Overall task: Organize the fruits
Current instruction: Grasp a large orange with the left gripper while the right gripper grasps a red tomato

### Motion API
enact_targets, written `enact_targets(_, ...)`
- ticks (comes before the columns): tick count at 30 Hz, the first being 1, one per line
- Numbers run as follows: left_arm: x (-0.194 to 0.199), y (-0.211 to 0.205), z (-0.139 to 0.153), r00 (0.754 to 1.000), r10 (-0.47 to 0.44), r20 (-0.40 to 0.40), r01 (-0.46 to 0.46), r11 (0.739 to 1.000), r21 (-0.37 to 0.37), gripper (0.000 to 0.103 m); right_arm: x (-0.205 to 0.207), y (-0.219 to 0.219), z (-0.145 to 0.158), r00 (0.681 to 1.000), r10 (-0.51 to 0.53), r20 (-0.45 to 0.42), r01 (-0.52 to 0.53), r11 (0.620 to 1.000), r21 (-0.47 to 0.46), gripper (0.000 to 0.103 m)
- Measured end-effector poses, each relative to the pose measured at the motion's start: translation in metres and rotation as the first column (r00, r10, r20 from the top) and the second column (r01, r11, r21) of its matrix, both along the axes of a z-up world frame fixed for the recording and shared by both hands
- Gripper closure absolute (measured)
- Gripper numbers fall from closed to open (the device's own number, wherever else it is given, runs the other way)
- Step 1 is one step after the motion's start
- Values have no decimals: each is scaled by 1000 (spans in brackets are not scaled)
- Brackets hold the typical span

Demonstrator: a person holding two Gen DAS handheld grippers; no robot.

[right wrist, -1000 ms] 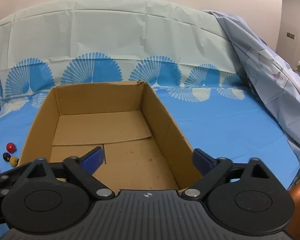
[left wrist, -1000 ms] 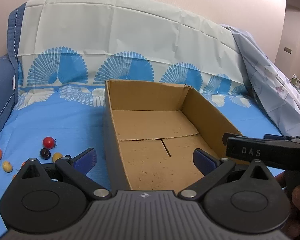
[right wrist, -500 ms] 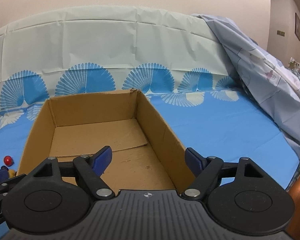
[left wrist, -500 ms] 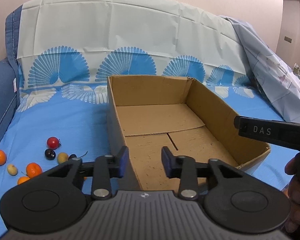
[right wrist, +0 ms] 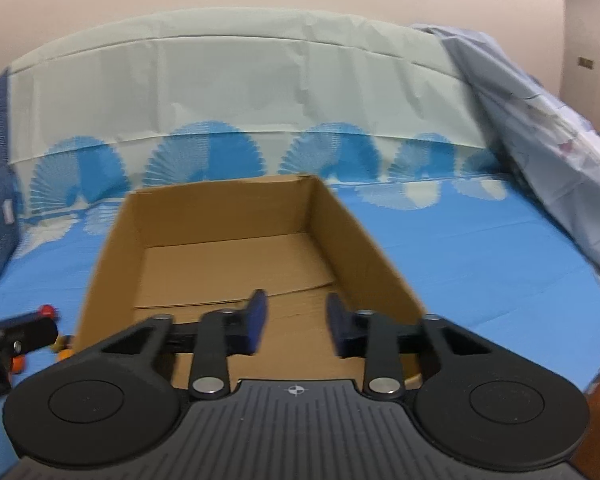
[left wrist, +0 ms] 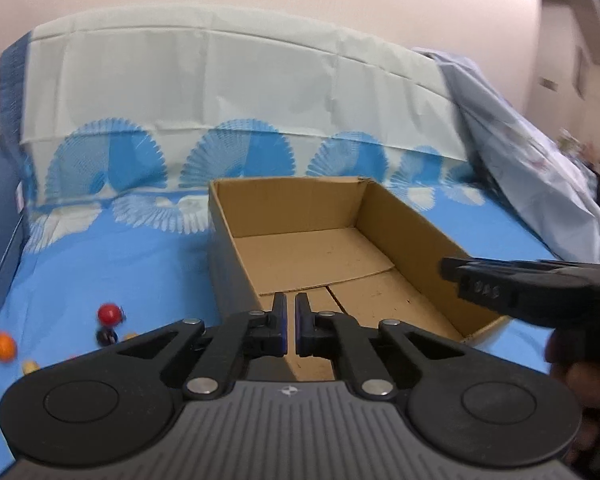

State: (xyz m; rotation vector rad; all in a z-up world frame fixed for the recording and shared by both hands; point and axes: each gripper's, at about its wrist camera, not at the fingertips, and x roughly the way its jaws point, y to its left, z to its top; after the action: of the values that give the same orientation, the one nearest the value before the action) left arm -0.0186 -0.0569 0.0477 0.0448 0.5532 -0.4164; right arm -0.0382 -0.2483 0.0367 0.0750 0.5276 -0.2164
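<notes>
An open cardboard box (left wrist: 284, 208) lies on the blue sheet with nothing inside. In the left wrist view, small fruits lie left of it: a red one (left wrist: 109, 313), a dark one (left wrist: 107, 336), an orange one (left wrist: 3, 346) and a yellowish one (left wrist: 30, 367). My left gripper (left wrist: 290, 322) hangs over the box's near left corner, shut on nothing. My right gripper (right wrist: 296, 320) is above the near end of the box (right wrist: 220, 216), its jaws drawn in to a narrow gap with nothing between them. A red fruit (right wrist: 47, 310) shows at the left edge of the right wrist view.
A pale cloth with blue fans (left wrist: 220, 92) covers the backrest behind the box. A grey-blue sheet (left wrist: 540, 168) drapes down at the right. The right gripper's black casing (left wrist: 520, 288) and a hand (left wrist: 572, 364) sit right of the box's near corner.
Both grippers went from wide open to closed, with nothing caught. The left gripper drew back and up a little, so the box looks farther off. The right gripper barely shifted.
</notes>
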Motion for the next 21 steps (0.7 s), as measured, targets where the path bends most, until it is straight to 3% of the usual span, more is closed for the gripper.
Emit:
enact_targets(4,18,35,23,996,-81,48,74,989,131,99,-5,33,9,991,107,77,-108,994,8,75)
enact_targets(6,29,59,25,996,-73,57,63,984,165,98,-8,54,13,979,175,103,-178,984,14,75)
enact_targets(8,42,87,16,999,-5,42,-2,987,163,98,-7,73,14,967,232,102,-235,972,18,75)
enact_targets(10,54,120,-3,993,115,-32,-111,988,107,98,-5,94,10,956,285,72,-287,958,21,75)
enact_targets(12,76,147,-26,949,218,-229,-196,974,114,98,-1,118,4,937,346,34,-348,937,38,75)
enact_targets(14,89,172,-39,888,310,-341,-295,951,95,98,7,139,-1,913,409,-6,-408,912,49,75)
enact_targets(16,97,192,-47,846,328,-420,-340,939,47,98,17,163,-8,879,473,-54,-472,881,44,75)
enact_targets(21,106,198,-64,816,316,-484,-317,945,82,89,51,200,-42,825,531,-192,-540,842,6,69)
